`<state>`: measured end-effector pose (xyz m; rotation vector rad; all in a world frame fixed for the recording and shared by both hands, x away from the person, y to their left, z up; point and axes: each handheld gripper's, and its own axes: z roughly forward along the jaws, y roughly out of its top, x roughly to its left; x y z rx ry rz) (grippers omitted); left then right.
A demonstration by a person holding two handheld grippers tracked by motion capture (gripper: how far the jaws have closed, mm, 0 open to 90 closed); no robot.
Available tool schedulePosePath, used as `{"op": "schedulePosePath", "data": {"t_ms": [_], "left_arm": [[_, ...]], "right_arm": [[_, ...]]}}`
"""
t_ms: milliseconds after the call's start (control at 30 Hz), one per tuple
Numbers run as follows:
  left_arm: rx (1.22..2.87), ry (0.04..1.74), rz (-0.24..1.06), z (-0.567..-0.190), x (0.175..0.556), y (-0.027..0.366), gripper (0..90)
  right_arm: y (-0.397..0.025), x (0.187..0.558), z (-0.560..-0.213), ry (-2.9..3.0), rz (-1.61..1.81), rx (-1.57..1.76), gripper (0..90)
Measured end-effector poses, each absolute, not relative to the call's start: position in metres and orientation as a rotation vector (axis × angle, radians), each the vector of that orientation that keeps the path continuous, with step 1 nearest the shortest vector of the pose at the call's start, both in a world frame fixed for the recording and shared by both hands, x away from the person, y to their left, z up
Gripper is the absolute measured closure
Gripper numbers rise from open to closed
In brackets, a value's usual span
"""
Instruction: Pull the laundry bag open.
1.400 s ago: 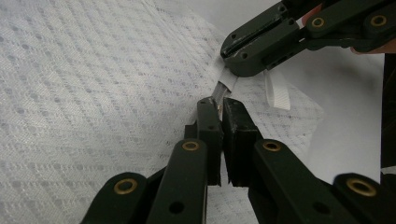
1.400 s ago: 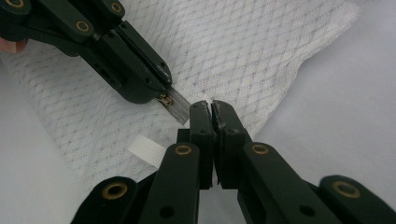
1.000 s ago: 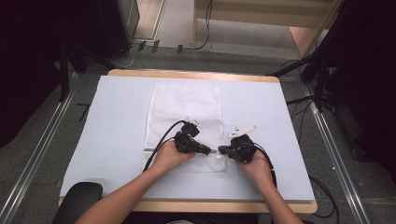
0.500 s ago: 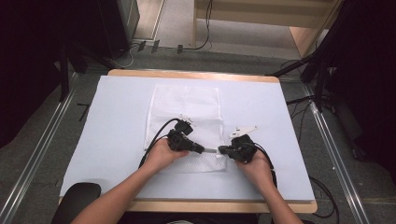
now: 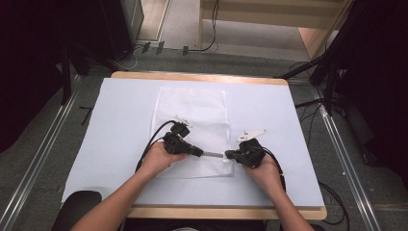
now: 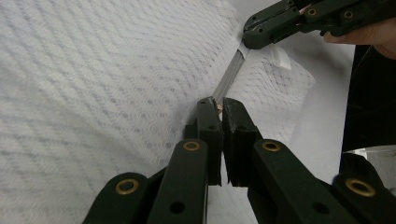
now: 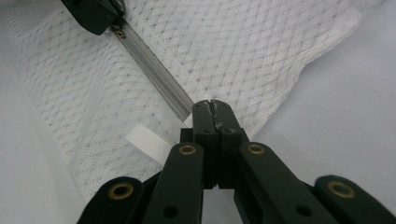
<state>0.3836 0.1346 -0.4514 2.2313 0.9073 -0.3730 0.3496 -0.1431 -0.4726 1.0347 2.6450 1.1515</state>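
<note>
Mesh cloth, metal zip, matt black plastic

The bag (image 5: 192, 130) is white mesh cloth, rough with a woven diamond pattern; its zip (image 7: 156, 74) is dull grey metal with fine teeth, and a ribbed white tape tab (image 7: 148, 141) lies at 9 o'clock of the right hand-held gripper (image 7: 211, 108). Both hand-held grippers, the left (image 6: 218, 105) too, look like matt black plastic with brass-coloured rivets. The counter (image 5: 120, 125) has a smooth, matt pale blue cover over a pale wood edge.
</note>
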Motion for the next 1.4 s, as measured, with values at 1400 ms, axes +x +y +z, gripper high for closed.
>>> {"op": "schedulePosePath", "data": {"t_ms": [1400], "left_arm": [[2.219, 0.987, -0.362, -0.439, 0.378, 0.188, 88.2]], "right_arm": [[-0.144, 0.353, -0.472, 2.669, 1.160, 1.029, 90.0]]}}
